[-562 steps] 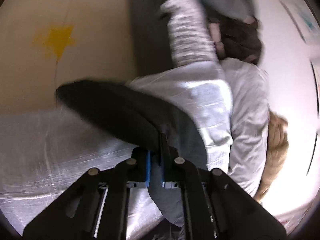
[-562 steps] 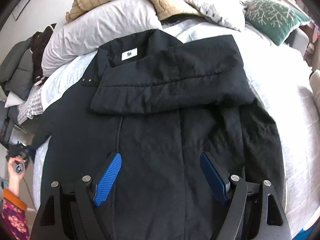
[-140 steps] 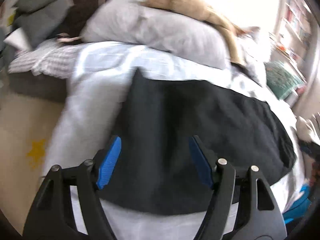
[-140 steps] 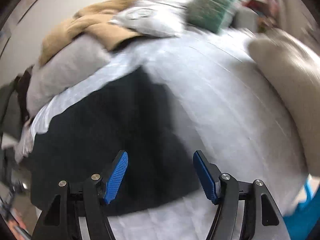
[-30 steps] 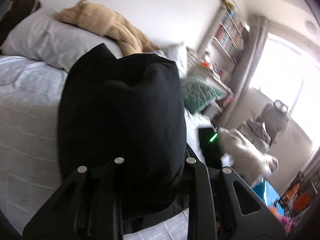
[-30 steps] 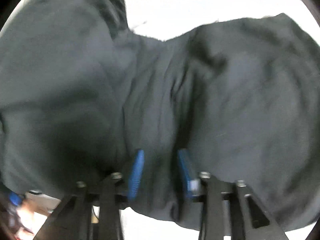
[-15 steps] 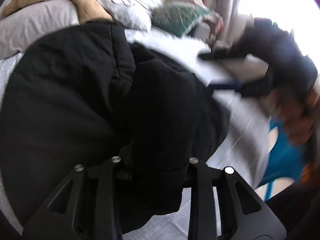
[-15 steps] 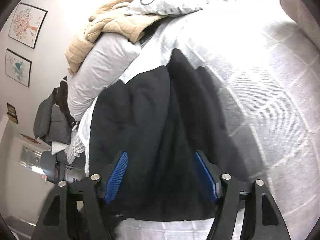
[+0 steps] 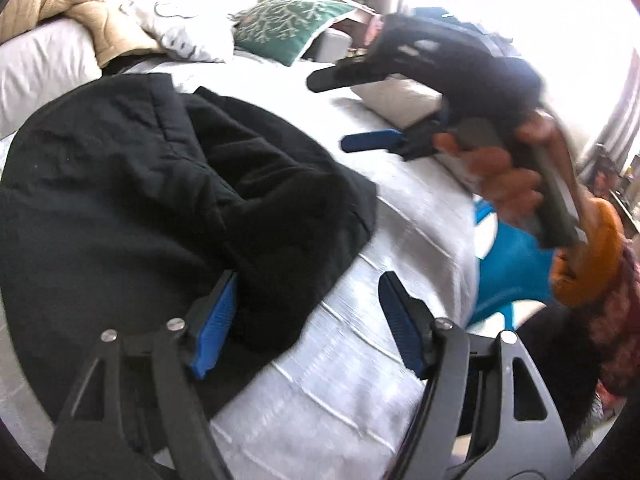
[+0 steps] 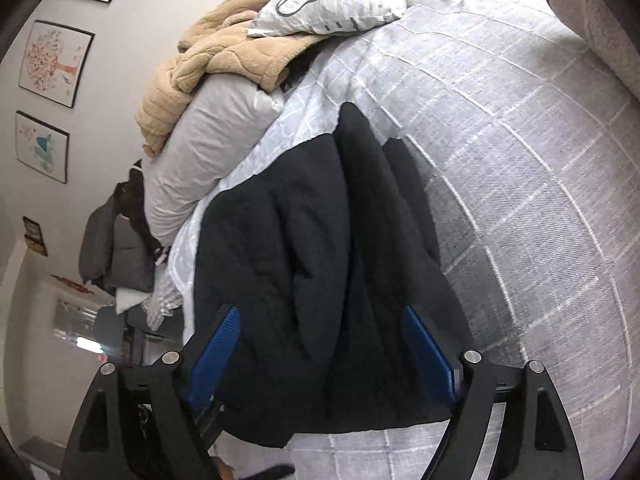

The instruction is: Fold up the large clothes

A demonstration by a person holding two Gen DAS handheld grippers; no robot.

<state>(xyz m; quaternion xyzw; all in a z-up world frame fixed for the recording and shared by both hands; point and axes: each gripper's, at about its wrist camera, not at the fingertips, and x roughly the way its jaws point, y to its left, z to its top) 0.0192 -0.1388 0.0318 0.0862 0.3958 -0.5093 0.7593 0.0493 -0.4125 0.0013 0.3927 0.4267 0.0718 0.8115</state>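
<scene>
The black coat (image 9: 160, 200) lies folded in a thick bundle on the grey-white bedspread (image 9: 408, 208); it also shows in the right wrist view (image 10: 320, 280). My left gripper (image 9: 308, 320) is open and empty, just above the bundle's near right edge. My right gripper (image 10: 320, 352) is open and empty, hovering above the bundle. It shows in the left wrist view (image 9: 352, 108) held in a hand, raised to the right of the coat.
Pillows (image 10: 208, 148), a tan blanket (image 10: 224, 52) and a green cushion (image 9: 288, 24) are piled at the head of the bed. A blue chair (image 9: 516, 264) stands by the bed's right side. A beige cushion (image 10: 600, 20) lies at the right.
My left gripper has opened and let go of the coat, which now rests on the bed. My right gripper stays open and has drawn back slightly.
</scene>
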